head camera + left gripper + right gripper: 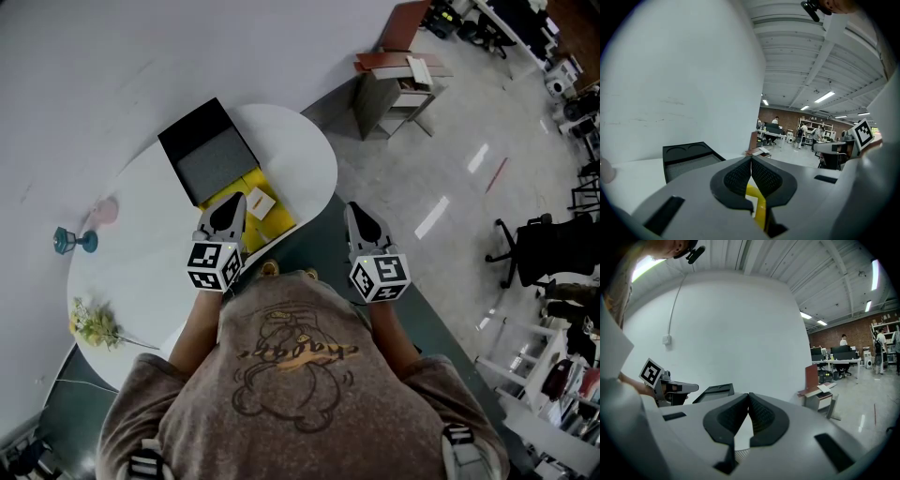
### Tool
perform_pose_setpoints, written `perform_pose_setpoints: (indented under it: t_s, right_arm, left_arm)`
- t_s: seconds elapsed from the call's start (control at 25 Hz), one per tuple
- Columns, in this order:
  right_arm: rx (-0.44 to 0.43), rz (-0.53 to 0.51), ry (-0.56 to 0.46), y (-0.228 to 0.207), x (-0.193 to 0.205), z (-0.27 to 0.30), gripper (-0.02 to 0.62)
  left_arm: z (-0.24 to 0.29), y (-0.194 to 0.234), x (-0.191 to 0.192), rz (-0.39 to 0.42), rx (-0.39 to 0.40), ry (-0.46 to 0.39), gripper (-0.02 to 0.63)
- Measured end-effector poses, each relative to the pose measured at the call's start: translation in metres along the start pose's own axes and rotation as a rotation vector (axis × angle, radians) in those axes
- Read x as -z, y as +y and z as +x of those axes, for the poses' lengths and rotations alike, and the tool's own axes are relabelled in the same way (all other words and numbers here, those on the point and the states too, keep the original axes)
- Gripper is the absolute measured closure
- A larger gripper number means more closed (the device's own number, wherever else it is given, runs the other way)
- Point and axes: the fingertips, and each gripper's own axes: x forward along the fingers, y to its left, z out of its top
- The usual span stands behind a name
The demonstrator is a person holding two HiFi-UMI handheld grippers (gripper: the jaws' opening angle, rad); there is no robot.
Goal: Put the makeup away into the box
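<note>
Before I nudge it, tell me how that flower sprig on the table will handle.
The flower sprig looks light and floppy: small blooms on a thin stem, so it would probably slide or bend rather than resist. It lies near the white table's edge, so a push might send it off.

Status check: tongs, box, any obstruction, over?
Left tongs shut, empty, above open box. Right tongs shut, empty, past table edge. Small pale item inside box. Nothing blocking.

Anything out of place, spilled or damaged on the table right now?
Nothing stands out. The box sits open on the table, and nothing is spilled. A flower sprig lies flat near the table's edge.
</note>
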Motion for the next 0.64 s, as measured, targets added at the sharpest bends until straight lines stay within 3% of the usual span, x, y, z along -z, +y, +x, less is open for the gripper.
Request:
perform_pose_setpoints:
  t_s: [0.64]
  right_arm:
    - [0.008,0.022,0.021,0.0023,0.0019,-0.0002,0.594]
  left_arm:
    - [-0.0022,0.0013,-0.0056,-0.033,0.01,0.005,0.583]
